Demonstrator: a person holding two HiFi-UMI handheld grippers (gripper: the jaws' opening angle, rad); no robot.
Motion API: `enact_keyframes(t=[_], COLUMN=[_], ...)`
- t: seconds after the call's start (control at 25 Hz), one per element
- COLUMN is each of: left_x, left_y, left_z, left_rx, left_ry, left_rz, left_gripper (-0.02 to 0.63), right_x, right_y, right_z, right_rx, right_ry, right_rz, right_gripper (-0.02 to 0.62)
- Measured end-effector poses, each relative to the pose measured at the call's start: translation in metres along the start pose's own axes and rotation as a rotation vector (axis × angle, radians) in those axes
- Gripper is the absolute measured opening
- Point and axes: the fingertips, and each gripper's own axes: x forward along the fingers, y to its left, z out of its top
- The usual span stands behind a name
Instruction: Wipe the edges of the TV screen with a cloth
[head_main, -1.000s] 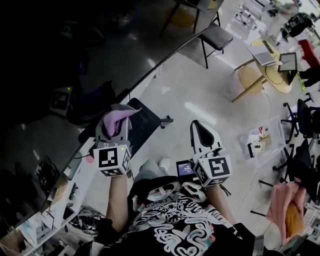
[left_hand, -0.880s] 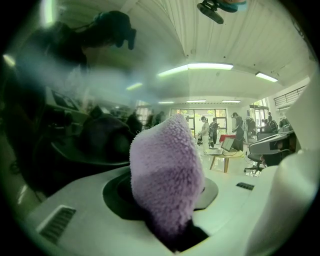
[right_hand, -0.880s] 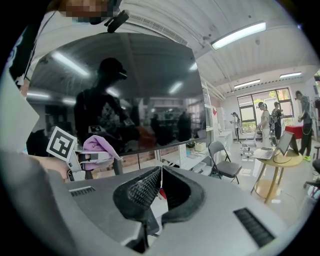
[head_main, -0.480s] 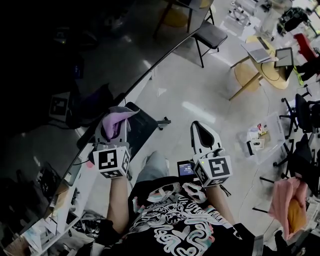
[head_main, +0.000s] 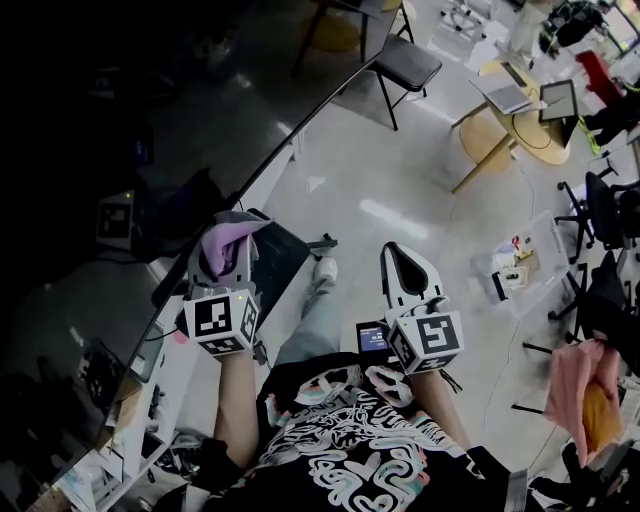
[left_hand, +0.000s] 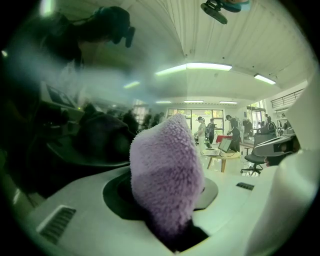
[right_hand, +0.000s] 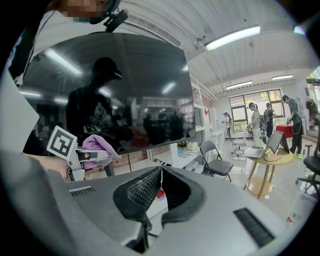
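Note:
The TV screen (head_main: 120, 150) is a large dark reflective panel filling the left of the head view; its lower edge (head_main: 290, 135) runs diagonally. My left gripper (head_main: 226, 258) is shut on a purple fluffy cloth (head_main: 234, 238), held close to that lower edge; whether the cloth touches it I cannot tell. In the left gripper view the cloth (left_hand: 167, 175) bulges out between the white jaws, with the dark screen (left_hand: 75, 125) right behind it. My right gripper (head_main: 400, 255) hangs apart over the floor, its jaws shut on nothing (right_hand: 160, 172). From there the screen (right_hand: 125, 90) and cloth (right_hand: 95, 147) show.
A black TV stand base (head_main: 290, 250) lies on the floor below the screen. A folding chair (head_main: 405, 62) stands past the screen's far end. A round wooden table (head_main: 510, 120) with laptops, a plastic box (head_main: 515, 275) and office chairs (head_main: 600, 220) stand at the right.
The view has shifted along the screen and the person's foot has stepped forward. Both grippers keep their pose; the left one still holds the cloth by the screen's edge.

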Motion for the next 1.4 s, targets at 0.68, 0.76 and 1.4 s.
enact_keyframes(t=[0.68, 0.76, 1.4], left_x=[0.062, 0.075, 0.105], left_y=[-0.034, -0.04, -0.056], left_z=[0.01, 0.013, 0.025], left_rx=[-0.021, -0.028, -0.012], left_ry=[0.017, 0.019, 0.001], left_rz=[-0.043, -0.041, -0.071], left_gripper=[0.169, 0.167, 0.169], right_x=[0.014, 0.017, 0.019], right_y=[-0.049, -0.066, -0.102], right_z=[0.002, 0.004, 0.015], right_rx=[0.017, 0.021, 0.04], right_ry=[0.009, 0.003, -0.019], right_rz=[-0.042, -0.055, -0.134], right_gripper=[0.029, 0.029, 0.029])
